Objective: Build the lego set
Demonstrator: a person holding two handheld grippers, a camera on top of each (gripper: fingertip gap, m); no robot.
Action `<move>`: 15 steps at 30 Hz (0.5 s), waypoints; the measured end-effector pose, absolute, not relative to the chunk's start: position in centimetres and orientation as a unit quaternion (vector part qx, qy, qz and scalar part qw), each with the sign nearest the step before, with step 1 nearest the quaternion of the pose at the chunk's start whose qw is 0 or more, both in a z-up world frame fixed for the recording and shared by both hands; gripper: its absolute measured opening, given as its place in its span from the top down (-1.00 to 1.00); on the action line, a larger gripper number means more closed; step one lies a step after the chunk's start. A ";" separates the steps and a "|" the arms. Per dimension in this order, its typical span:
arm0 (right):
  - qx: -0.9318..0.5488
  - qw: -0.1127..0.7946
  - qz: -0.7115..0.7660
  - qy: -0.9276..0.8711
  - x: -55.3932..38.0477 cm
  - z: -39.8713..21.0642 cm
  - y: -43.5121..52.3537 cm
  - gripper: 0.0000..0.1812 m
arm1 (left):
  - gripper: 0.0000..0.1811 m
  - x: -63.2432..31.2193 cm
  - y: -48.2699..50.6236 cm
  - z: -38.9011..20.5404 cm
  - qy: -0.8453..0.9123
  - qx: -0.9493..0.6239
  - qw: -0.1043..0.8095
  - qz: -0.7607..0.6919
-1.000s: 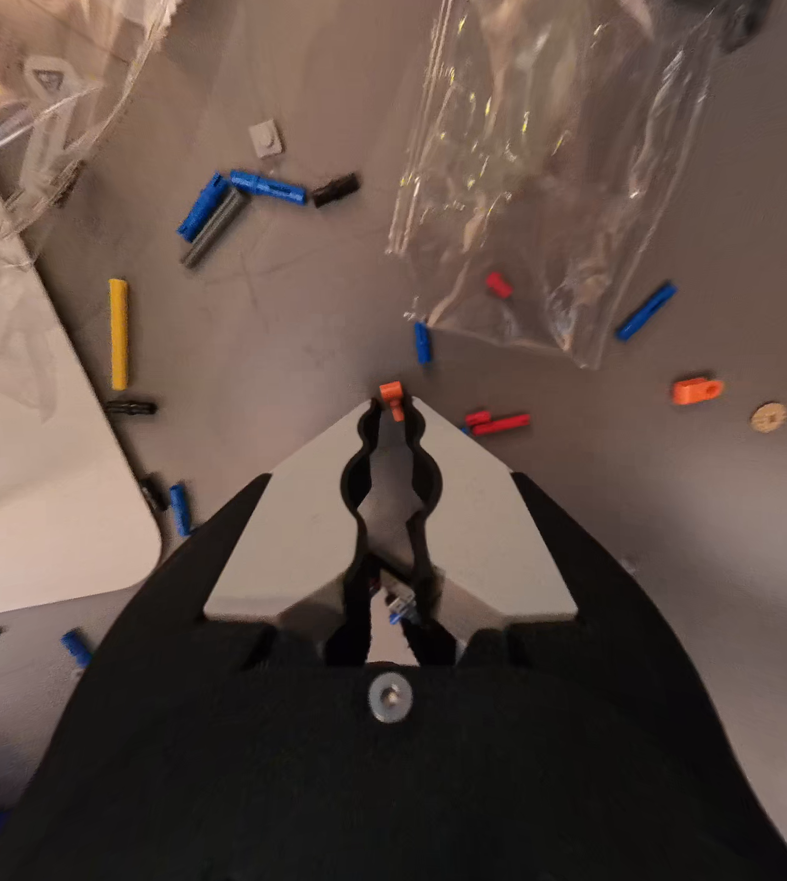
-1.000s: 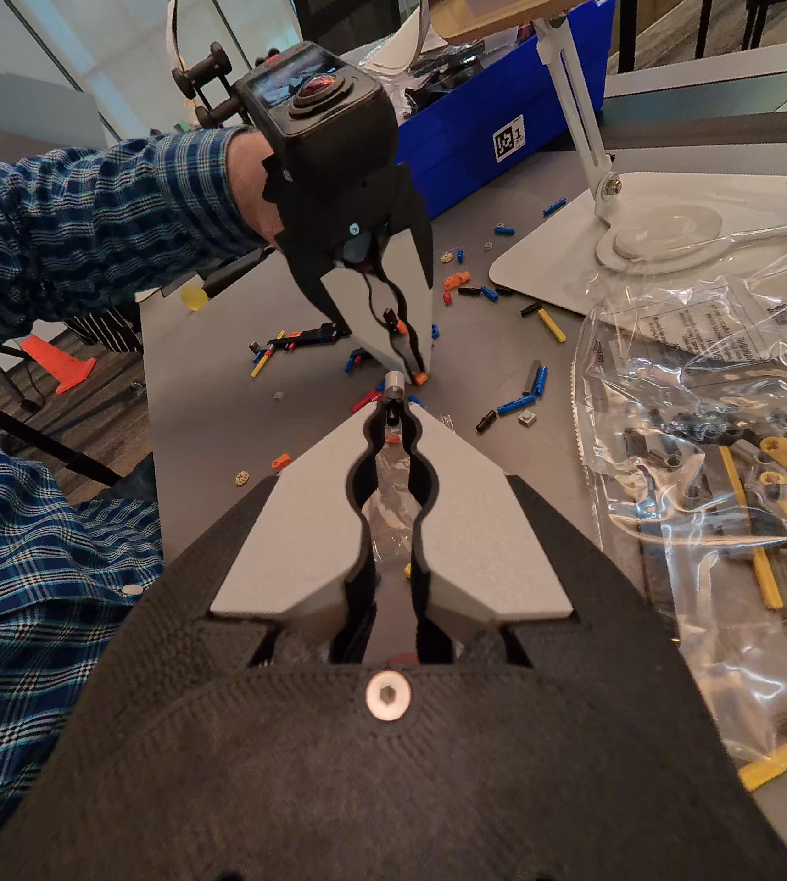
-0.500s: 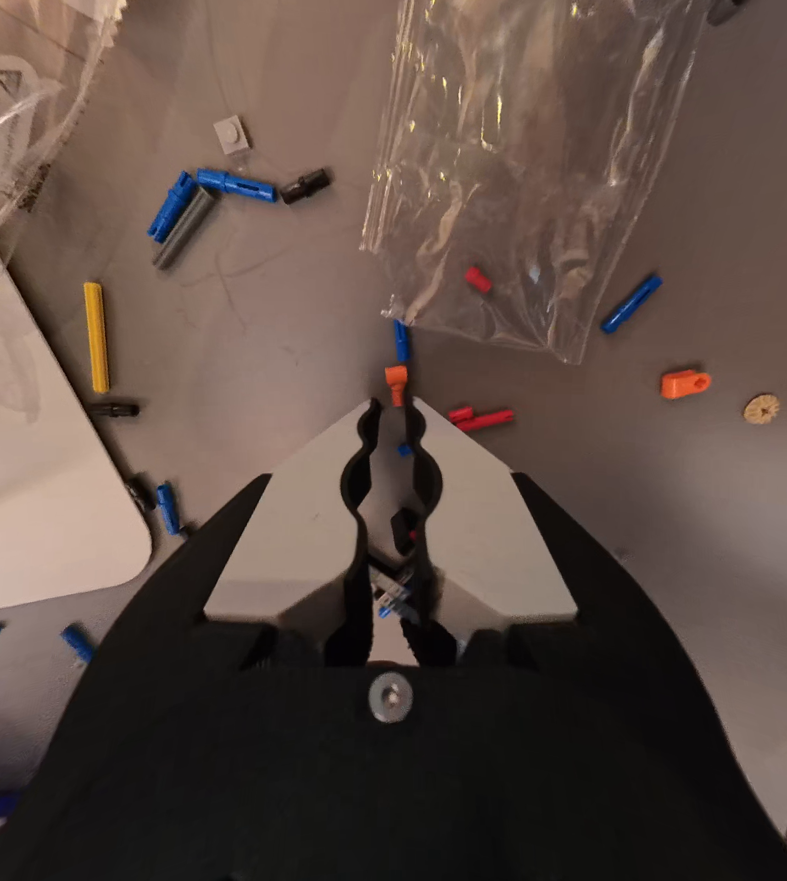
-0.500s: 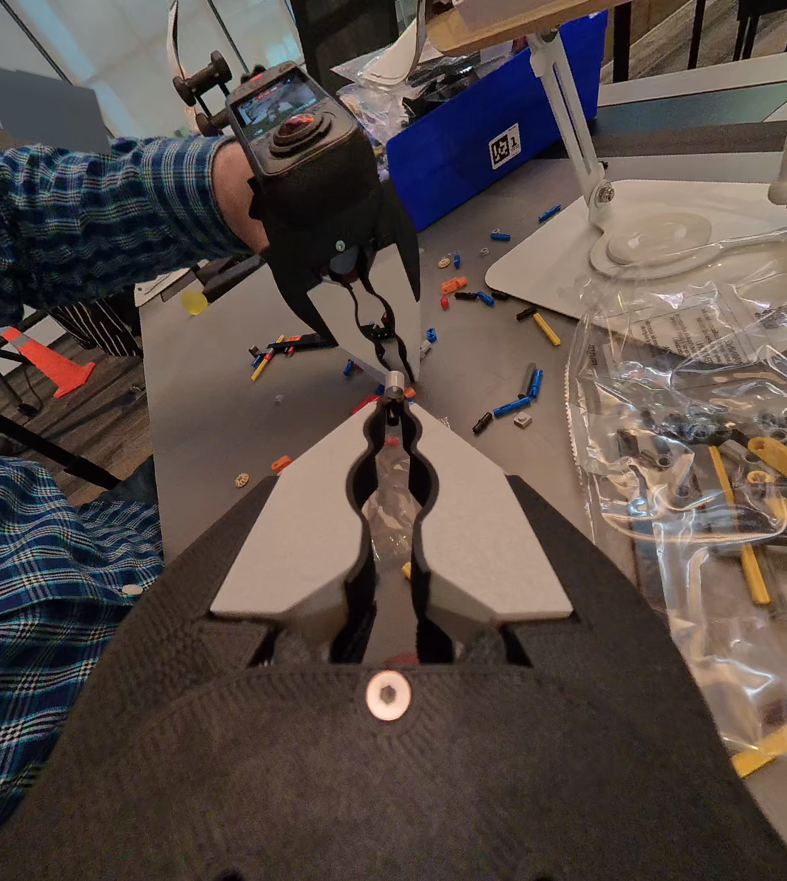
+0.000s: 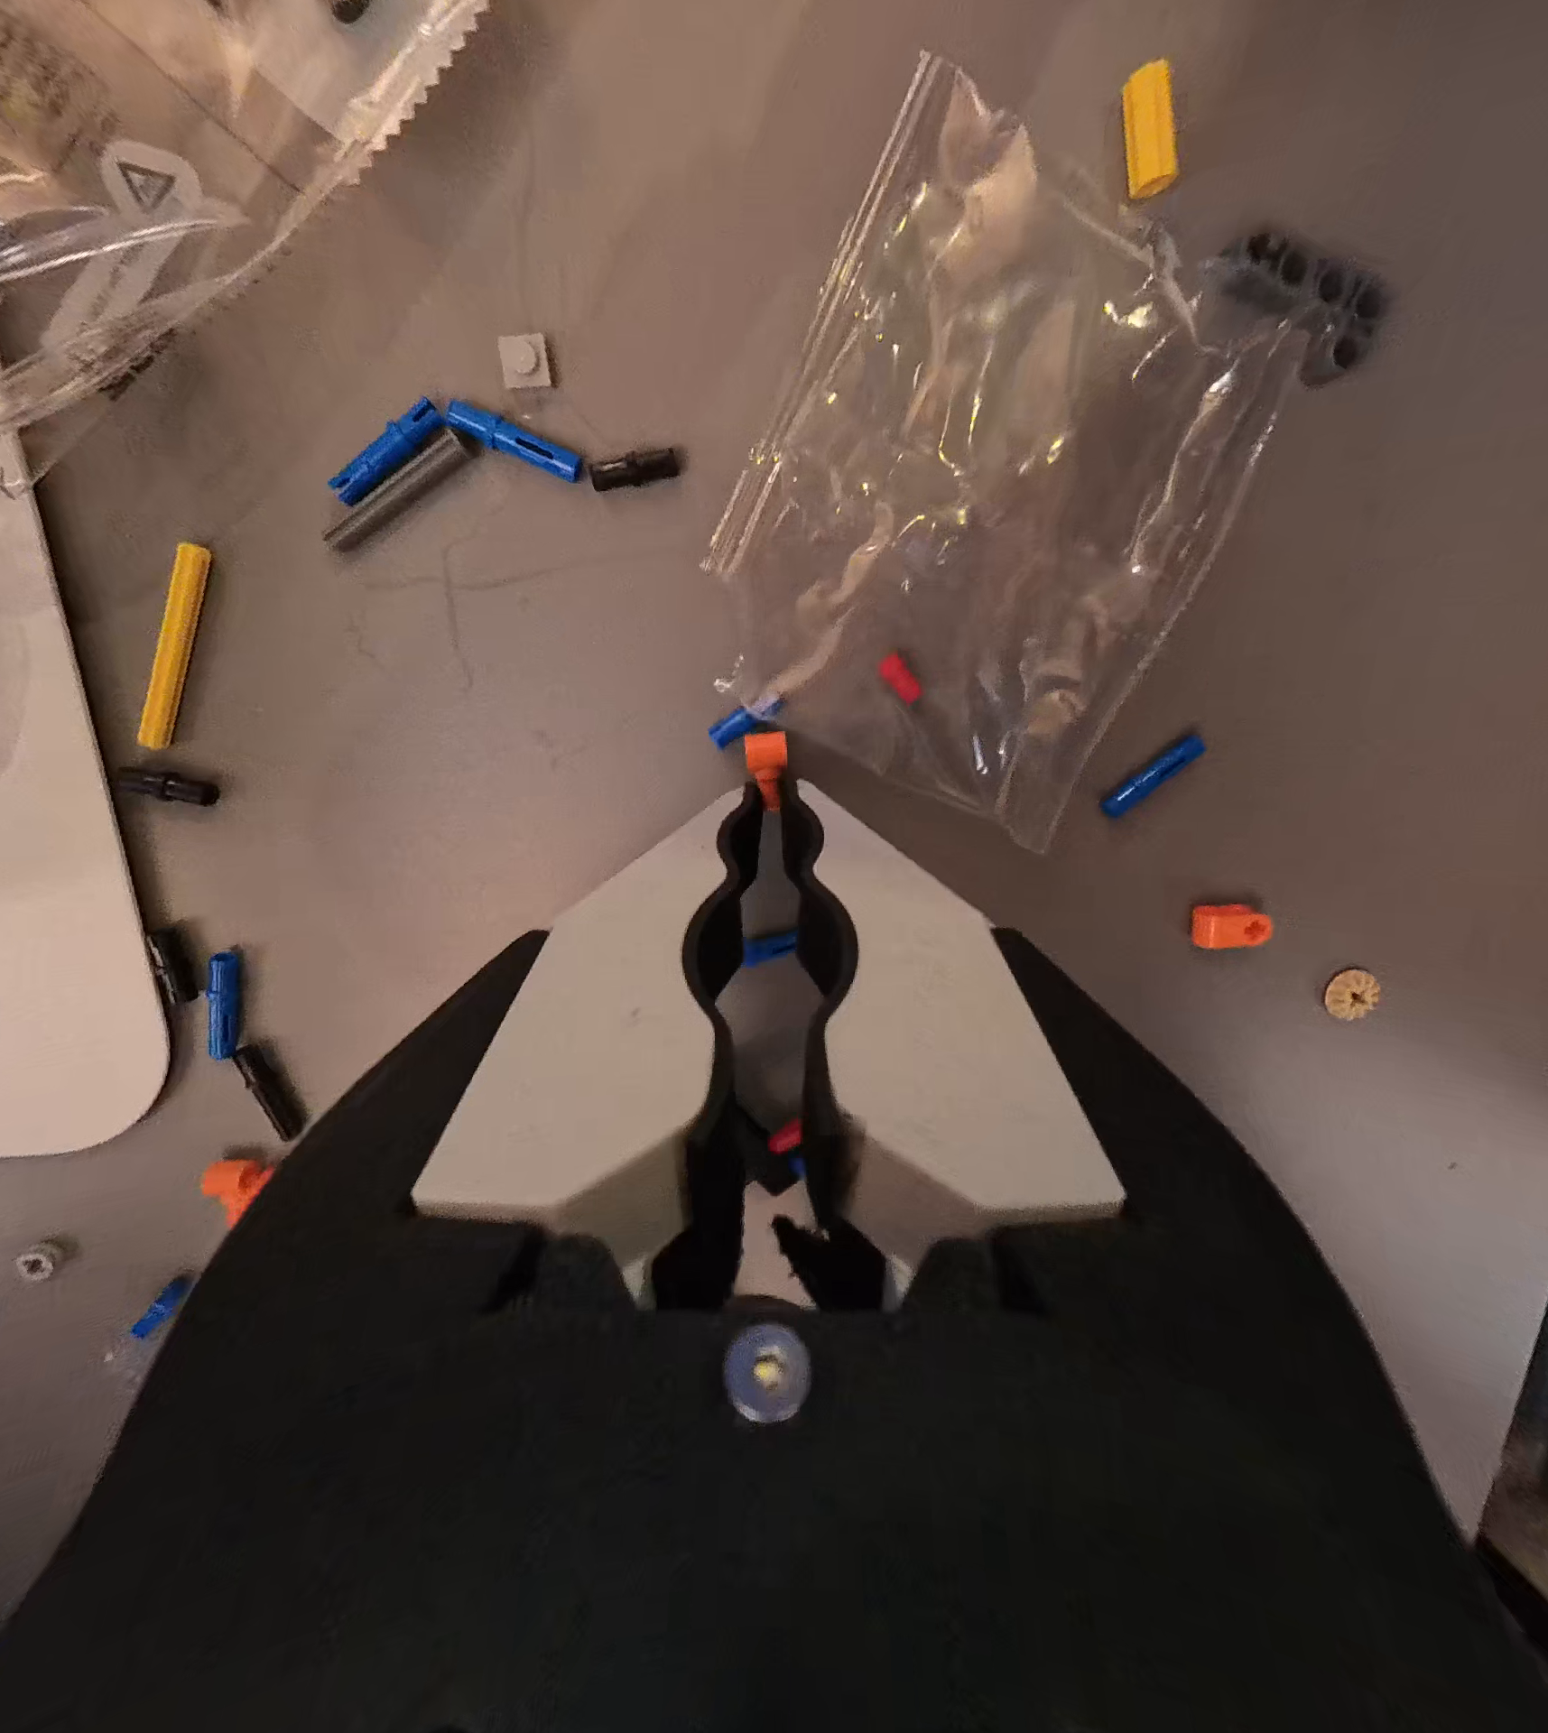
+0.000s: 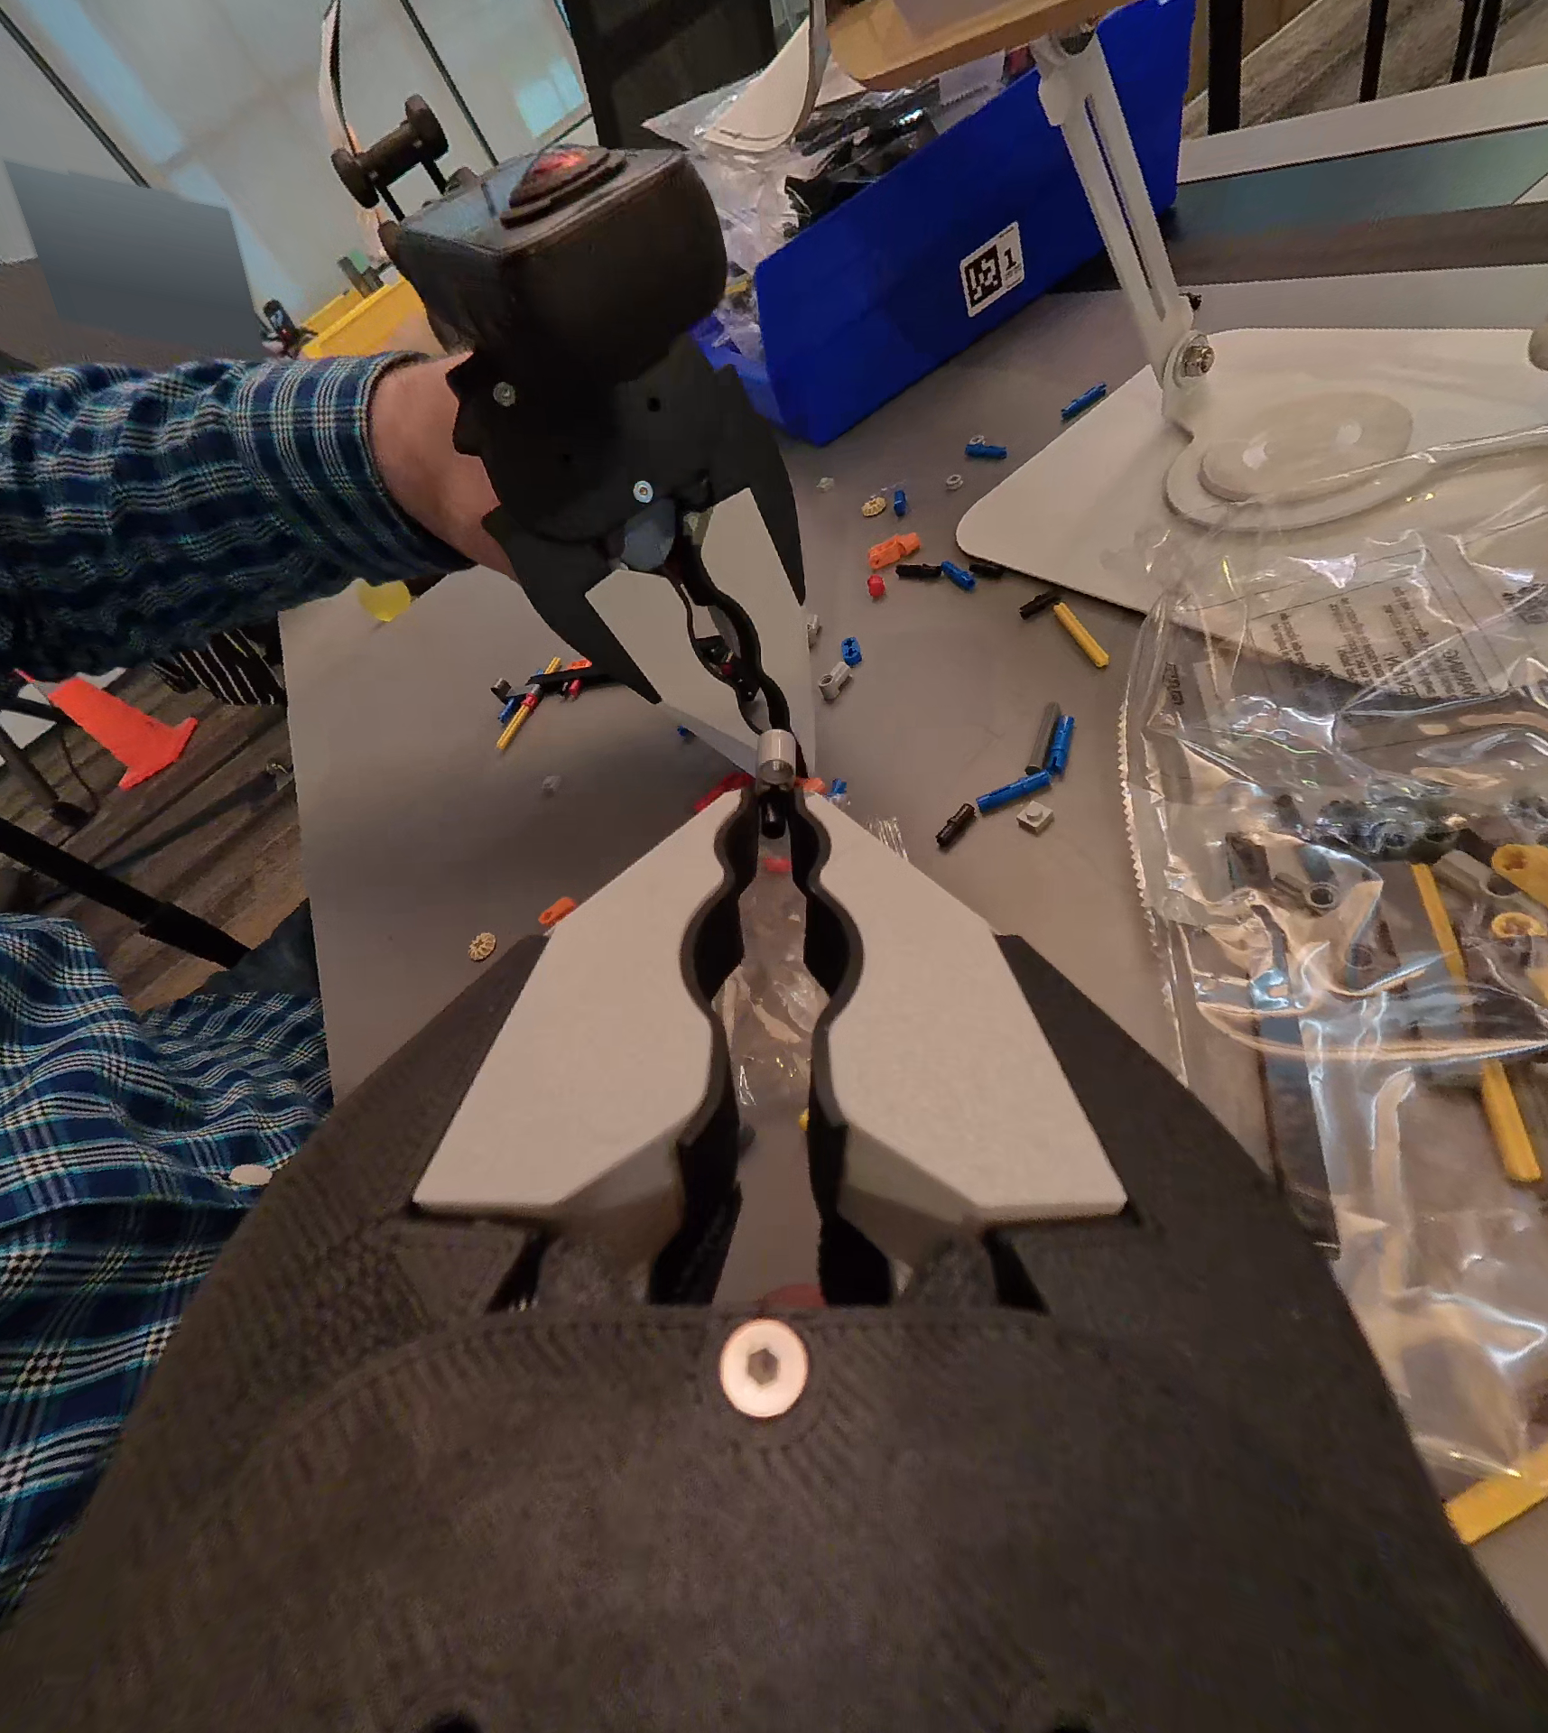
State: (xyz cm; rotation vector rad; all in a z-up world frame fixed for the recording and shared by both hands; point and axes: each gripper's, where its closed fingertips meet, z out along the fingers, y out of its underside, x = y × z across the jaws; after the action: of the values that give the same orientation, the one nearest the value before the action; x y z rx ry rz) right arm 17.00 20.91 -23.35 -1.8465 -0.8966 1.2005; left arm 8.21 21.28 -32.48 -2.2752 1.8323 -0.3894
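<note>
Orange pin (image 5: 764,767) pinched at tips of left gripper (image 5: 768,797), over grey table (image 5: 1314,610) | right gripper (image 6: 772,797) clamped on small grey bush (image 6: 775,758), tips nearly meeting left's | clear bag (image 5: 985,488) just beyond | loose blue pins (image 5: 507,441), yellow axle (image 5: 174,645) toward table's left edge

A matte grey tabletop (image 6: 432,750) stands over dark wood-plank flooring (image 6: 188,750) where an orange traffic cone (image 6: 118,722) lies tipped, with bright daylit glass window panels (image 6: 216,103) behind and black railing bars (image 6: 1407,37) at upper right.
</note>
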 end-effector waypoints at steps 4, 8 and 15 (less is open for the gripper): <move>-0.722 0.372 0.464 -0.354 16.9 -23.5 20.8 0.95 | 0.99 8.5 21.1 -32.2 0.602 -0.779 0.109 -0.139; -0.722 0.373 0.459 -0.358 16.9 -23.5 20.8 0.96 | 0.99 8.5 21.2 -32.2 0.596 -0.783 0.118 -0.133; -0.722 0.374 0.454 -0.364 16.6 -23.6 20.7 0.95 | 0.99 8.9 21.6 -31.0 0.553 -0.805 0.159 -0.142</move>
State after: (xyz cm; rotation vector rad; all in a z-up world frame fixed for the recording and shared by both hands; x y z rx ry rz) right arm 16.65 20.67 -23.62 -1.8493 -0.9316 1.1623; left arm 8.95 21.58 -30.99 -2.3016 1.5810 -0.4073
